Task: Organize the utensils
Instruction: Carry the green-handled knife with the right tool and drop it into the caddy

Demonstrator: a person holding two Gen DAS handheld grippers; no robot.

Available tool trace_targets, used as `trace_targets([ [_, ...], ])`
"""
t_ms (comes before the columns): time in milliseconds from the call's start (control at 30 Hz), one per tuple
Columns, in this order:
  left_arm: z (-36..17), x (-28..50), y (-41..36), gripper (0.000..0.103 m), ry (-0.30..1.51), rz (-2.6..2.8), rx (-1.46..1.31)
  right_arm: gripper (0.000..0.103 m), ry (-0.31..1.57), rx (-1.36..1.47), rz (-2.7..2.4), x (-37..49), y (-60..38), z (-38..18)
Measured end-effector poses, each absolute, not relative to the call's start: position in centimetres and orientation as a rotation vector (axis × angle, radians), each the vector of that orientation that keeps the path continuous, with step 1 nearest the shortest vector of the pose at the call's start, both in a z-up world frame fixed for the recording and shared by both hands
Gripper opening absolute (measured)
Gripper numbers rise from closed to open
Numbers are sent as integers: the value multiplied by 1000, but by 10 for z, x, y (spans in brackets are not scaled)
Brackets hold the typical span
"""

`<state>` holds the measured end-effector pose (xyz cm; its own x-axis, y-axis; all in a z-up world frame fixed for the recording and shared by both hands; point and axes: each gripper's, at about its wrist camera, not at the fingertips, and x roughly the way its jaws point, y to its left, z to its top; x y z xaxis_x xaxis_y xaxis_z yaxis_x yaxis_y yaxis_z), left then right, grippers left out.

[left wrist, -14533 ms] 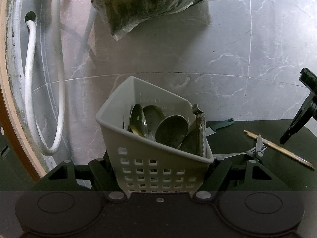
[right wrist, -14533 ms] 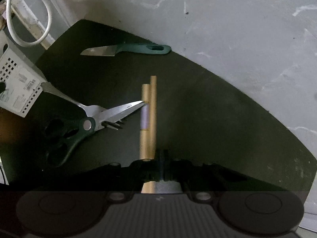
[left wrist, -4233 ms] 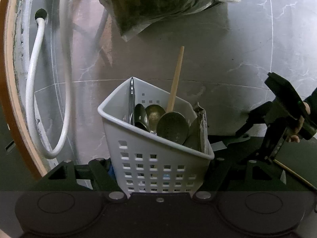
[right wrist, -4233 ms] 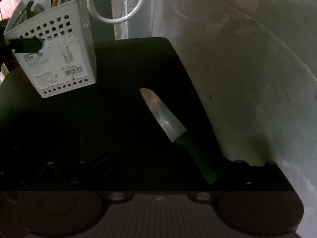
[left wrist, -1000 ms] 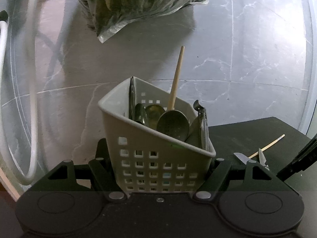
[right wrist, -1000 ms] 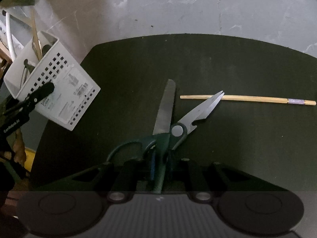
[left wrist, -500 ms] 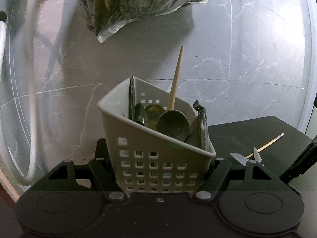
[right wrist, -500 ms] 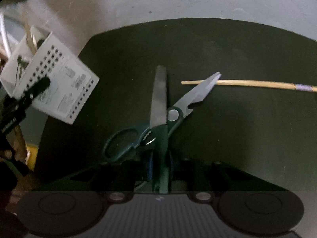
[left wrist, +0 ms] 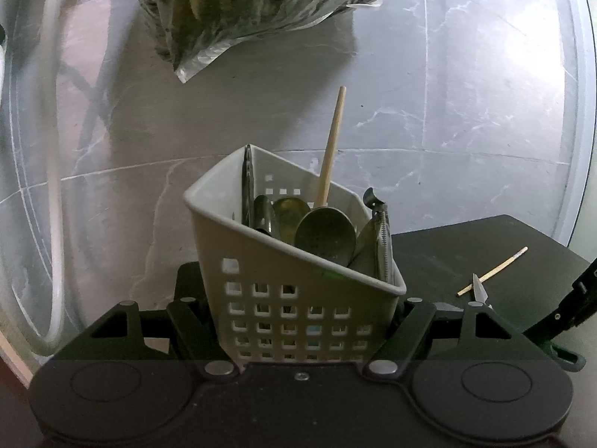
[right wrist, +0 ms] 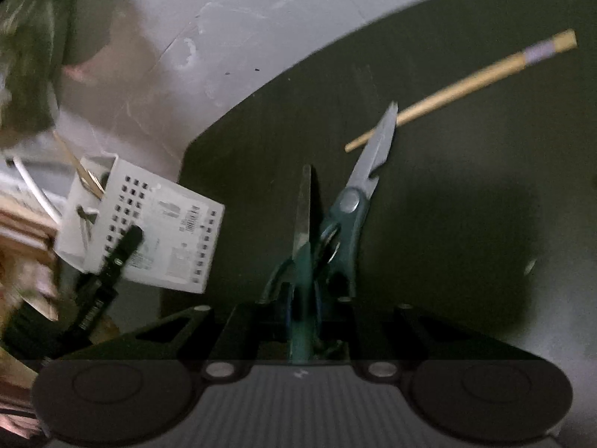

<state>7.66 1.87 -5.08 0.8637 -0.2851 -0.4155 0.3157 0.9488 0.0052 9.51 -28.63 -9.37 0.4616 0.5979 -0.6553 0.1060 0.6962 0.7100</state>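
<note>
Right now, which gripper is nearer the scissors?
Right. The right gripper has its fingers closed on the scissors handle. The left gripper sits off to the side, clamped on the white caddy.

Two close wrist fisheyes angled downward, both sharing the white caddy (left wrist: 298, 298) and chopstick (right wrist: 466, 86).

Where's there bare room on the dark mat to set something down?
Bare mat lies right of the scissors, below the chopstick, and between the scissors and the white caddy. It is crowded around the scissor blades and chopstick, and inside the caddy.
</note>
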Motion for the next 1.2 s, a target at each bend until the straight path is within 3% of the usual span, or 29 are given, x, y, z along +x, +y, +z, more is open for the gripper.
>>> trace_targets([
  [300,-51,77,20,77,422,-328,78,12,981,1143,351,84,-297,-122],
  [467,-51,76,21,77,422,-340,80,12,928,1185,366,84,-294,-113],
  [667,-51,74,20,77,418,-349,82,12,856,1130,392,83,-300,-57],
  [833,-52,72,17,76,410,-362,81,12,850,1008,470,80,-299,22],
  [1000,-54,68,7,77,399,-388,87,12,999,922,593,89,-267,84],
  [1200,-57,63,-4,77,384,-394,80,12,1221,870,592,113,-219,115],
])
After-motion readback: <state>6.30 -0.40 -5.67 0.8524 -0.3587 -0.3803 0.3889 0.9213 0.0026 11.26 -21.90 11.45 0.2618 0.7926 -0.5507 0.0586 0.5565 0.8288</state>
